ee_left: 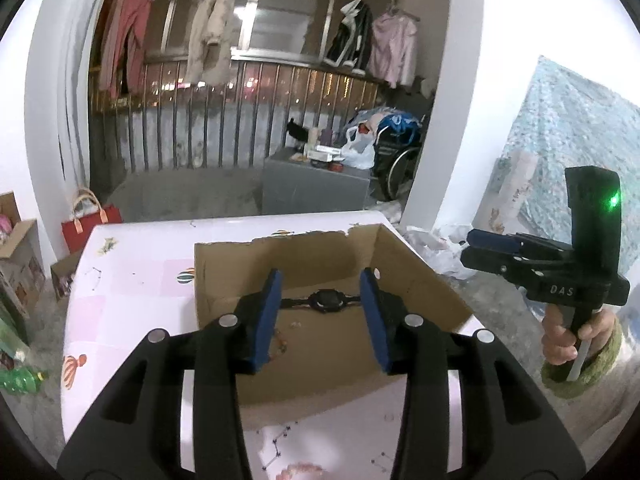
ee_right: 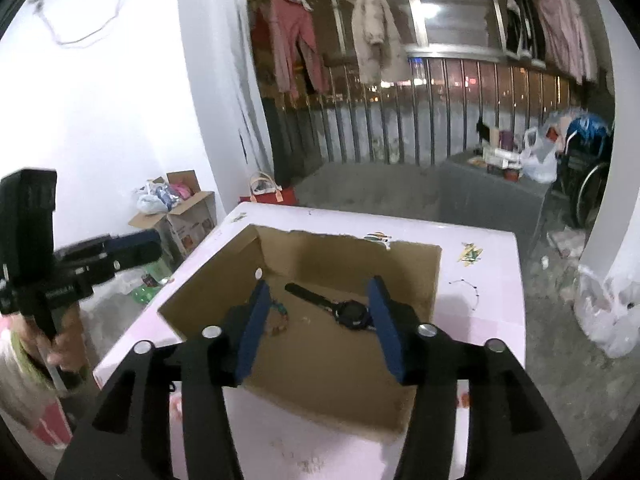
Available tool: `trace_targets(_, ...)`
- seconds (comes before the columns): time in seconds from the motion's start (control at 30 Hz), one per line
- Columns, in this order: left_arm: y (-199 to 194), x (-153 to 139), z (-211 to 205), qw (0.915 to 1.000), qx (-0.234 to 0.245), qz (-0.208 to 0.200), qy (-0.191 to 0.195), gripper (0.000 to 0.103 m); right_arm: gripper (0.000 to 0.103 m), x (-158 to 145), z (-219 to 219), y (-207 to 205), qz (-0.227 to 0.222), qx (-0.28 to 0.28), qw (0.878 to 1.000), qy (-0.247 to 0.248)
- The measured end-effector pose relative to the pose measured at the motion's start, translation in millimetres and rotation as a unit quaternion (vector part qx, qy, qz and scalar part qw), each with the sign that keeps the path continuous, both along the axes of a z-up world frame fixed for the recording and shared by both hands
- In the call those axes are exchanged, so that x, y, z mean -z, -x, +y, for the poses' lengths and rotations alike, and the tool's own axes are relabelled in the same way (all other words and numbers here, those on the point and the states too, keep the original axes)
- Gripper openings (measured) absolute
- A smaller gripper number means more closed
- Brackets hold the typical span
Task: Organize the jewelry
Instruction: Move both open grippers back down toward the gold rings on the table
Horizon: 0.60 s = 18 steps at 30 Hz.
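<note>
1. The left gripper (ee_left: 322, 312) hangs above the cardboard box (ee_left: 416, 264), its blue pads apart and nothing between them.
2. The right gripper (ee_right: 320, 320) is likewise spread, with nothing held, above the same box.
3. A black watch (ee_right: 344, 308) lies flat on the box floor, strap stretched out.
4. A small beaded bracelet (ee_right: 280, 312) lies near the watch on the box floor, its details too small to make out.
5. The box sits on a pink patterned table (ee_right: 480, 264).
6. A hand (ee_left: 568, 336) grips the right gripper's handle, off to the box's right side in the left wrist view.
</note>
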<state>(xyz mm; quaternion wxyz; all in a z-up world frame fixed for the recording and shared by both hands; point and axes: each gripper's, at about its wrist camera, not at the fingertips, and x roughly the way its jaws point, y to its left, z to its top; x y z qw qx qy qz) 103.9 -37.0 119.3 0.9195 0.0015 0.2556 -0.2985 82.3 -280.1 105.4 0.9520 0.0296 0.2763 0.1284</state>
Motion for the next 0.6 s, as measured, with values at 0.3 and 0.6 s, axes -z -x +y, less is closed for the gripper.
trace_targets(0.3, 55.1, 45.9, 6.9, 0.9996, 0.011, 0.026, -0.005, 0.039, 0.052, 65.9, 10.7, 60.7, 0.076, -0.002, 0.997, -0.005)
trace_targets(0.6, 84.6, 127.3, -22.3, 0.995, 0.019, 0.055, -0.081, 0.039, 0.052, 155.1, 16.2, 71.2, 0.179, 0.02, 0.984, 0.013)
